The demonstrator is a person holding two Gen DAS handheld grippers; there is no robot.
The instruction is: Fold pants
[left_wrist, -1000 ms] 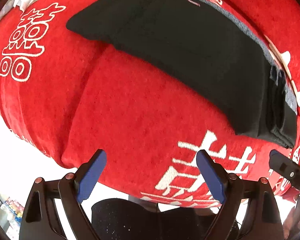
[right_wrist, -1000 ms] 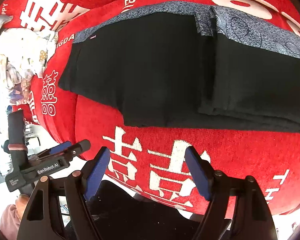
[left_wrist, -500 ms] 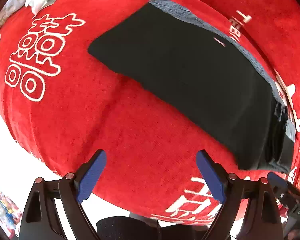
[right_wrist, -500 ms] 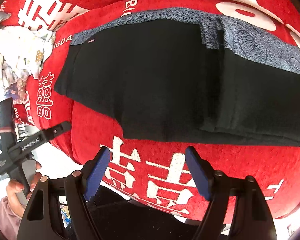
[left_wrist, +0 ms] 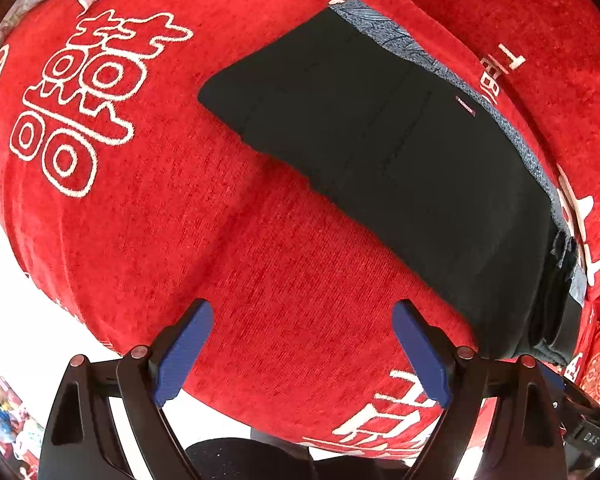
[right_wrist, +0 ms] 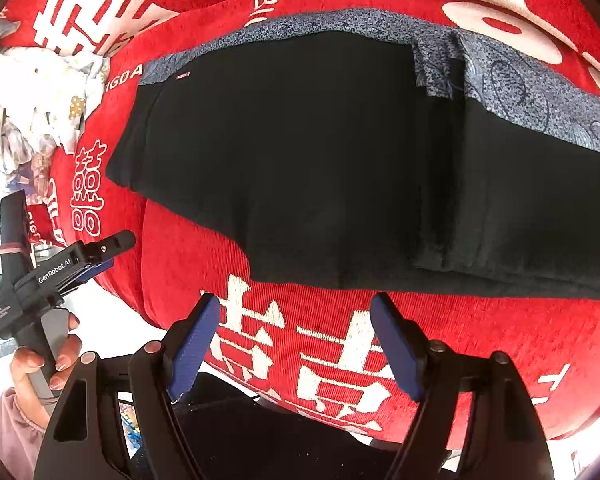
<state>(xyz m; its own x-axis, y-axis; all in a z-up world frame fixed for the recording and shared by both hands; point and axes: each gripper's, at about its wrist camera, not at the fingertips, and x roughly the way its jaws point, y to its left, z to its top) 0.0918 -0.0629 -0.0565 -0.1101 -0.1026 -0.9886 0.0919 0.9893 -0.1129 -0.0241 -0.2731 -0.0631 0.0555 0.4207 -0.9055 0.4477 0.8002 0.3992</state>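
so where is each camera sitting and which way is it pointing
Left wrist: on the left gripper, facing forward and down over the red blanket toward the black pants at upper right; its blue fingers show, spread.
Right wrist: on the right gripper, facing the pants squarely; own blue fingers open, plus the left gripper in the person's hand at left.
Shared: pants, blanket.

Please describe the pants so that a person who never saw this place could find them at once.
A red blanket with large white characters covers the whole surface. On it lie the black pants, flat and partly folded, with one end doubled over into a thicker stack. A blue-grey patterned band along their far edge sets them apart from the crumpled white printed cloth at the blanket's side.
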